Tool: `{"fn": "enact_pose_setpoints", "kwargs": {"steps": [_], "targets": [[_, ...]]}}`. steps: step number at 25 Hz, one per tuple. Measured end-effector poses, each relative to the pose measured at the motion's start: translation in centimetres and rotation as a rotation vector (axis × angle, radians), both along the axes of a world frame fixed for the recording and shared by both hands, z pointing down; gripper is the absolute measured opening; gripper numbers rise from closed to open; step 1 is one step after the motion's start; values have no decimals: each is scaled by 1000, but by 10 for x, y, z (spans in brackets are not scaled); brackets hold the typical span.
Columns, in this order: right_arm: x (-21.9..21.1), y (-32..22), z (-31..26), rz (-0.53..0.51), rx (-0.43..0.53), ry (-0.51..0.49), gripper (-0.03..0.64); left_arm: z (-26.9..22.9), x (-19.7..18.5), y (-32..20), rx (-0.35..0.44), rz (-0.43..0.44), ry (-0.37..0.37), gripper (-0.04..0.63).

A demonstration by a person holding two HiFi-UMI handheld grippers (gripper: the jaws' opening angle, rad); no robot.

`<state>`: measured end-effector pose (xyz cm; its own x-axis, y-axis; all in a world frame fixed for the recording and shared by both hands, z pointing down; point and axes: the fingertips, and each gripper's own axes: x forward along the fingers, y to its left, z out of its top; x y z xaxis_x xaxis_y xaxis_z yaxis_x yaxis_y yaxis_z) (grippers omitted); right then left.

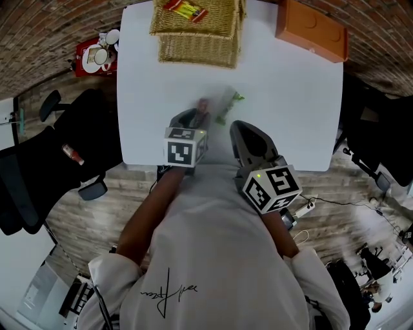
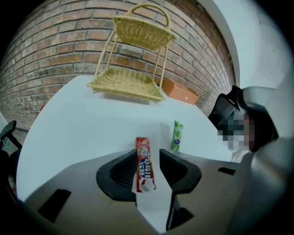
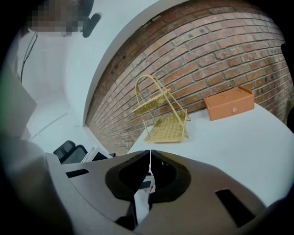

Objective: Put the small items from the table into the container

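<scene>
Checking head view: left gripper (image 1: 192,118) hangs over the red candy stick (image 1: 204,106) on the table (image 1: 290,97); blur hides contact, prob. none.

Left gripper view: jaws apart, stick lies between them, pads clear. Centre it, lower, close at mid-length.

Right gripper view: right gripper (image 3: 149,158) closed, empty. Dest.: wicker basket (image 3: 167,126).

Table (image 1: 290,97), far edge: two-tier basket (image 1: 197,38), a packet (image 1: 186,9) in its upper tier; box (image 1: 312,29) to its right. Near edge: candy stick (image 2: 144,163) between the jaws of the left gripper (image 2: 148,156); second stick (image 2: 177,135) just right, slightly farther.
</scene>
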<state>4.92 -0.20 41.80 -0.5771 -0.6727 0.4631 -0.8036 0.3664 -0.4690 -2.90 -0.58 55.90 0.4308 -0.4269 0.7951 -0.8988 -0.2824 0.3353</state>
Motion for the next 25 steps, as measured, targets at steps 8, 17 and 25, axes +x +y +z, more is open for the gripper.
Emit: {"fn": "enact_pose_setpoints", "kwargs": {"steps": [8,17,25], "targets": [[-4,-2,3,-2,-9,-16,23,13,-3,2,-35,26,-50,133],[2,-3,2,14,-3,-18,23,21,-8,0,-12,70,-173,124],[4,-2,-1,9,12,-13,23,20,-9,1,-25,58,-149,106]]}}
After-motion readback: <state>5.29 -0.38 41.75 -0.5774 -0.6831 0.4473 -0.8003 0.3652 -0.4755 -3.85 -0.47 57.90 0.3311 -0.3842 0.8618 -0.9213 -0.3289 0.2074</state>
